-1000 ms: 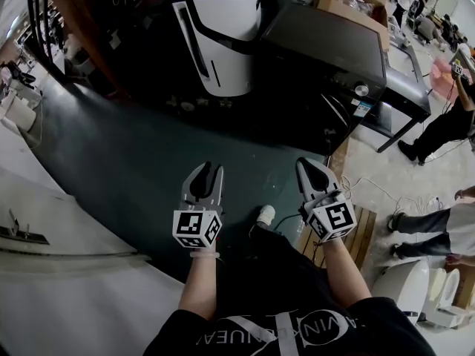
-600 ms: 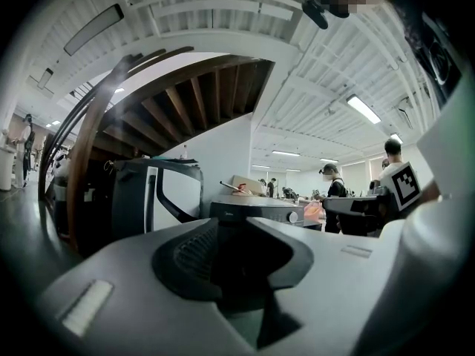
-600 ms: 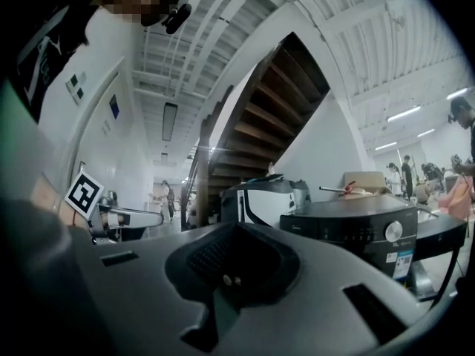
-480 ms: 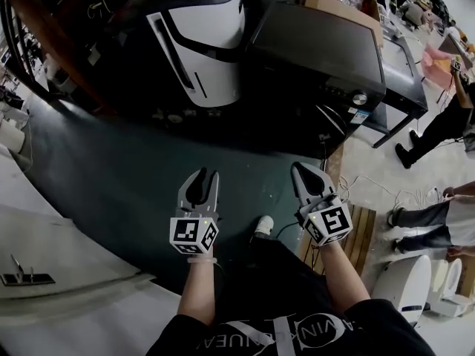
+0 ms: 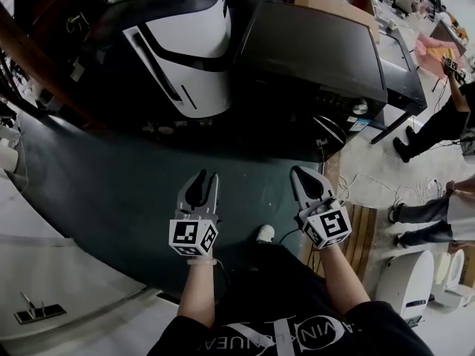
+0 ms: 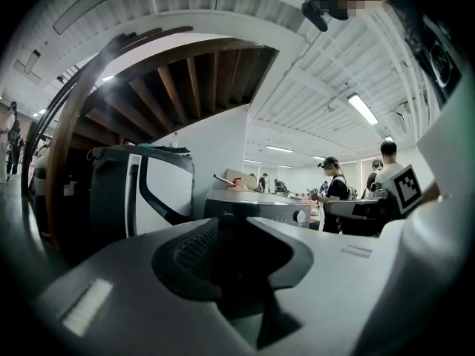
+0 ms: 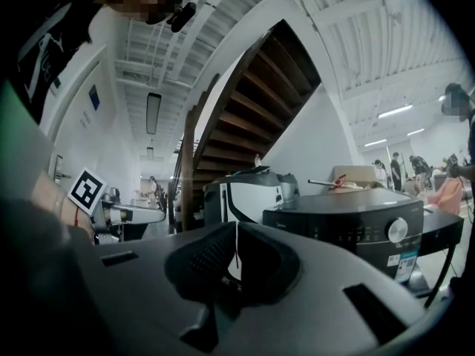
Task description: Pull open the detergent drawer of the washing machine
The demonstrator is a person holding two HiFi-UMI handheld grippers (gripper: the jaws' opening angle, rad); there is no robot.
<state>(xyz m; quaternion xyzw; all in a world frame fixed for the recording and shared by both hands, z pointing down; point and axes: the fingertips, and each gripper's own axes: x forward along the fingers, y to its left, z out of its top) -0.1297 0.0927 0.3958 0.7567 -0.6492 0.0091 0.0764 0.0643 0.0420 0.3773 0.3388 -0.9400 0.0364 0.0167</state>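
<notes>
— Workshop floor [image 5: 126, 176], dark green: what is listed ahead?
— One washing machine [image 5: 312, 47], dark. It sits nearer and larger in the head view than a second ago, and both grippers have come forward towards it. Detergent drawer: nothing stands out from the front panel; still well apart from either gripper.
— Grippers?
— Left gripper [image 5: 210, 176]: jaws partly spread, nothing between. Right gripper [image 5: 304, 173]: jaws pressed together, empty. Status, by judgement: approach under way, pull not begun.
</notes>
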